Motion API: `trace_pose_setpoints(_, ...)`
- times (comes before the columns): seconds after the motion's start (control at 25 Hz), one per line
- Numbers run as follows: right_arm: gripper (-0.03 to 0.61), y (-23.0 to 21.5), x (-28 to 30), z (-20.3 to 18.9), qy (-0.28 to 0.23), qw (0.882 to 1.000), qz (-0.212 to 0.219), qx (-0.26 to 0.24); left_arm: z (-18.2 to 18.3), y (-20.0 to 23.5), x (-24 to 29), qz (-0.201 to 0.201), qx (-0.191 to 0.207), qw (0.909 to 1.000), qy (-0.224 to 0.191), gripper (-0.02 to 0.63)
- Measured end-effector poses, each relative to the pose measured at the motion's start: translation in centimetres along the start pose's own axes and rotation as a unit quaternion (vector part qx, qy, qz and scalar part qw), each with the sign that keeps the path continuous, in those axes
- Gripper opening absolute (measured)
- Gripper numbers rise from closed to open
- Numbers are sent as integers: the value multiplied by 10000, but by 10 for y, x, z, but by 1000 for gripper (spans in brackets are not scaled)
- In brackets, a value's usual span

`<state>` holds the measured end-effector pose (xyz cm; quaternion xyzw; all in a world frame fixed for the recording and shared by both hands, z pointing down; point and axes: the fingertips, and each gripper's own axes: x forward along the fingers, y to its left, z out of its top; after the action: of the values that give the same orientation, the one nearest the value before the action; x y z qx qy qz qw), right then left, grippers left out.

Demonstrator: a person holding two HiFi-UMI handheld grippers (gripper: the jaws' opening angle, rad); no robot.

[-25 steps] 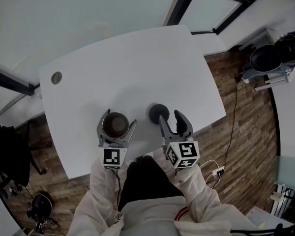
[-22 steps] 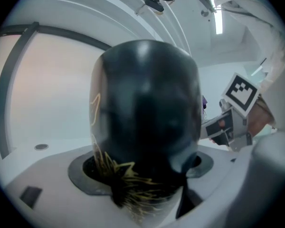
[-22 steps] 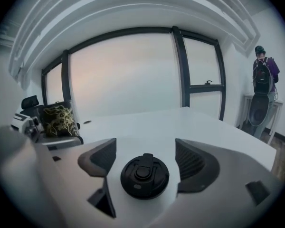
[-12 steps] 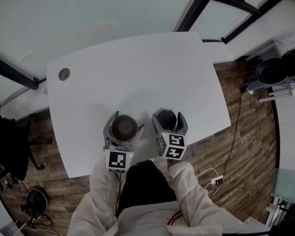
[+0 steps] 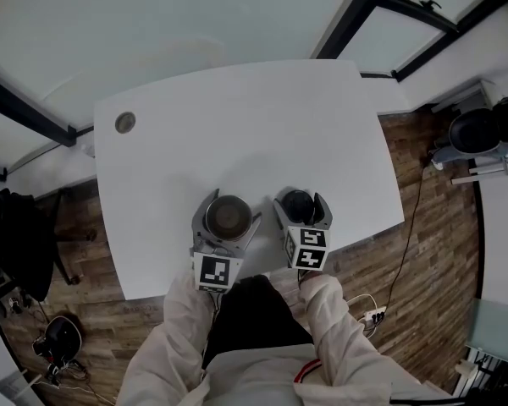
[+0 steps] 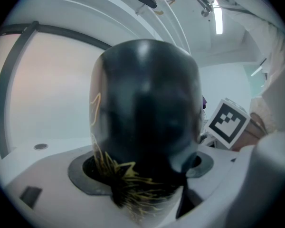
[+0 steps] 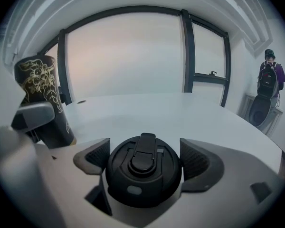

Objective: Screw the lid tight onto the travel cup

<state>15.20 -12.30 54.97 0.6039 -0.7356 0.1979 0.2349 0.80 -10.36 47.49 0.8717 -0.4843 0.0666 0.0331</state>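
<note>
My left tongs (image 5: 229, 214) clamp the black, gold-patterned travel cup (image 6: 145, 118) upright on the white counter (image 5: 237, 125), lower centre of the head view. My right tongs (image 7: 145, 159), jaws just opened wide, straddle the round black flip-top lid (image 5: 298, 205) just right of it, ungripped. Closing off-centre could skid or tilt the lid, I judge, and a tilted lid would cross-thread

We look steeply down from the head; each gripper camera hugs its jaws, both sharing the cup (image 7: 40, 99) inside the left gripper (image 5: 229, 213).
</note>
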Motion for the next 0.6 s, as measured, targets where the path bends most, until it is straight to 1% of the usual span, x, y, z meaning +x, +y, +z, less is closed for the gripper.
trace_pose_setpoints(0.08,448,4,-10,17,-201,9993,292,93,3,-1,-1,-30,34,10000,8,425)
trace_pose_setpoints(0.12,448,8,-19,31,-334,9980,517,138,4,-2,-1,-45,38,10000,1,425)
trace_pose_setpoints(0.2,448,25,-45,68,-605,9916,1132,127,2,-2,-1,-51,-5,10000,-66,425)
trace_pose_setpoints(0.24,448,36,-60,89,-730,9860,1501,39,2,-2,-2,-58,-22,9999,-106,425)
trace_pose_setpoints(0.32,448,67,-91,128,-913,9693,2255,-364,2,-2,-4,-81,-28,9998,-197,425)
trace_pose_setpoints(0.44,448,120,-123,164,-949,9344,3203,-1239,6,1,-6,-126,32,9993,-345,425)
trace_pose_setpoints(0.52,448,151,-131,172,-901,9113,3641,-1698,8,2,-6,-152,94,9989,-430,423)
trace_pose_setpoints(0.6,448,178,-133,172,-833,8906,3926,-2138,4,2,-6,-156,134,9985,-516,423)
